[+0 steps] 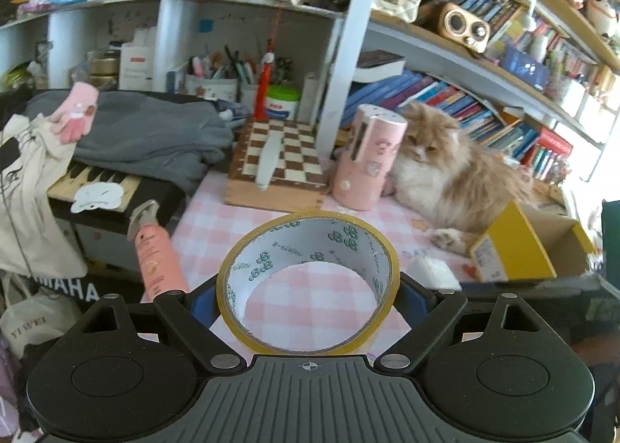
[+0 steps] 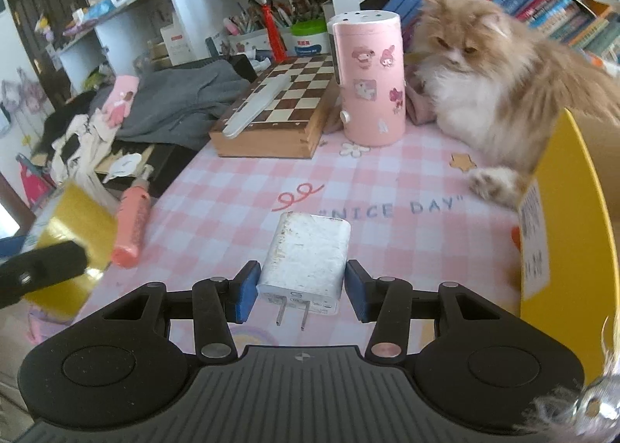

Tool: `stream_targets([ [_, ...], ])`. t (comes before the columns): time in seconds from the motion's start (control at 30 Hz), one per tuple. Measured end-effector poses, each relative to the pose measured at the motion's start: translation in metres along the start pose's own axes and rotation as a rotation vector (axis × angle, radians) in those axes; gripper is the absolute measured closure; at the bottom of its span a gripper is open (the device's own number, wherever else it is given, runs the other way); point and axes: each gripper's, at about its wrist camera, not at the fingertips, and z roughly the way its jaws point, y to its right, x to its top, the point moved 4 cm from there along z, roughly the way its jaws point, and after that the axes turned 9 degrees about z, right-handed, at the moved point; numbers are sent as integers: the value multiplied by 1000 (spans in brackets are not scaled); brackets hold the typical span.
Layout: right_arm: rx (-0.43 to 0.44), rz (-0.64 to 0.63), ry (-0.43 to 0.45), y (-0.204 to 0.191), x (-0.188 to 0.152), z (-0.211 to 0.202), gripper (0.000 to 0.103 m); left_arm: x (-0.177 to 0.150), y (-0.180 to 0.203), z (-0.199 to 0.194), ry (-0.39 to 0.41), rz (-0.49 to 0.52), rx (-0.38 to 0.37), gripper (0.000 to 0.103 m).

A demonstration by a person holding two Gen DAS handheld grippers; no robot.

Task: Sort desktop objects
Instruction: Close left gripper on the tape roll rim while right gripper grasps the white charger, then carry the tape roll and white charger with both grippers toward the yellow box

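The left gripper [image 1: 308, 297] pinches the tape roll [image 1: 308, 282]; the right gripper [image 2: 301, 293] pinches the white charger [image 2: 304, 257], prongs toward six o'clock.

"NICE DAY" on tablecloth [image 2: 387, 187], "YAMAHA" on bag [image 1: 73, 292]

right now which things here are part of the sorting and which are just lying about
In the job:
- tape roll, held by the left gripper
- white charger, between the pads of the right gripper
- yellow box

Lying about:
- cat
- chessboard box
- pink canister
- pink tube
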Motion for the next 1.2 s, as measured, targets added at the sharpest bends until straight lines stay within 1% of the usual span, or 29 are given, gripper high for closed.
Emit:
stream_targets([
  [0.23, 2, 30, 21, -9, -18, -30, 59, -3, 11, -11, 10, 33, -74, 12],
  [0.37, -16, 43, 26, -13, -30, -41, 59, -9, 12, -22, 21, 39, -103, 12],
  [0.57, -30, 55, 17, -26, -51, -56, 59, -22, 8, -43, 25, 47, -117, 12],
  [0.83, -31, 79, -10, -46, -83, -68, 58, -45, -1, -64, 4, 49, -132, 12],
  [1.0, -54, 89, 7, -52, -95, -79, 58, -55, -1, -73, -5, 51, -159, 12],
  [1.2, -79, 106, 16, -57, -113, -89, 58, -63, 6, -83, -4, 89, -196, 12],
])
